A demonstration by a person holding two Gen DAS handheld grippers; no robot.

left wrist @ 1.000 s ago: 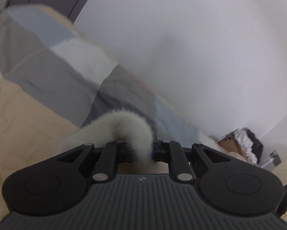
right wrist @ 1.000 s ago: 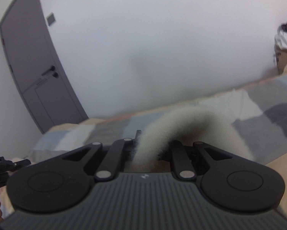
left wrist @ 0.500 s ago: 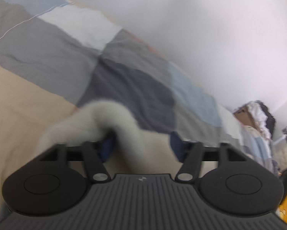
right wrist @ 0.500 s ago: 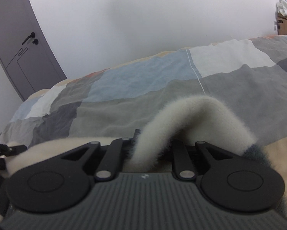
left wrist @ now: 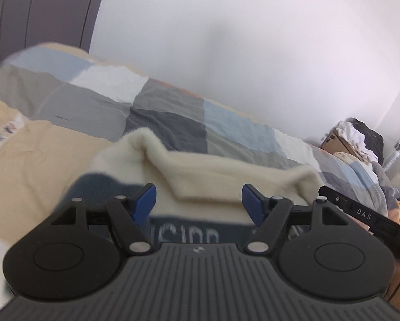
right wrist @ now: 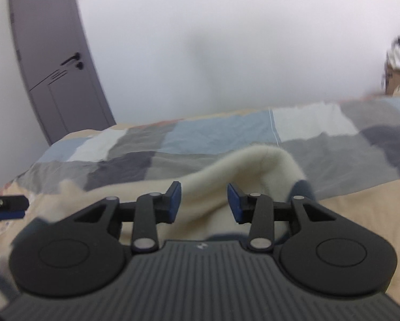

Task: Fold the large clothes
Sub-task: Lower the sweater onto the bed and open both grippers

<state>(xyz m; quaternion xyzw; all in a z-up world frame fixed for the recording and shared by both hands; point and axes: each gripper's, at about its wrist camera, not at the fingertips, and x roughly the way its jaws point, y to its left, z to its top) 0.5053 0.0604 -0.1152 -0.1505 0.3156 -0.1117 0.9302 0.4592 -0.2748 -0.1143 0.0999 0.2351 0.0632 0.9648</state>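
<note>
Lying on the bed (left wrist: 53, 160), the cream sweater (left wrist: 213, 176) sits between opening right tongs (right wrist: 204, 203).

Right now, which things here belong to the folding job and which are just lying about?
Part of the job:
- cream fleece garment with a navy panel
- left gripper, open
- right gripper, jaws opening, garment between them
- patchwork bedcover underneath

Lying about:
- cardboard box of clothes
- grey door
</note>
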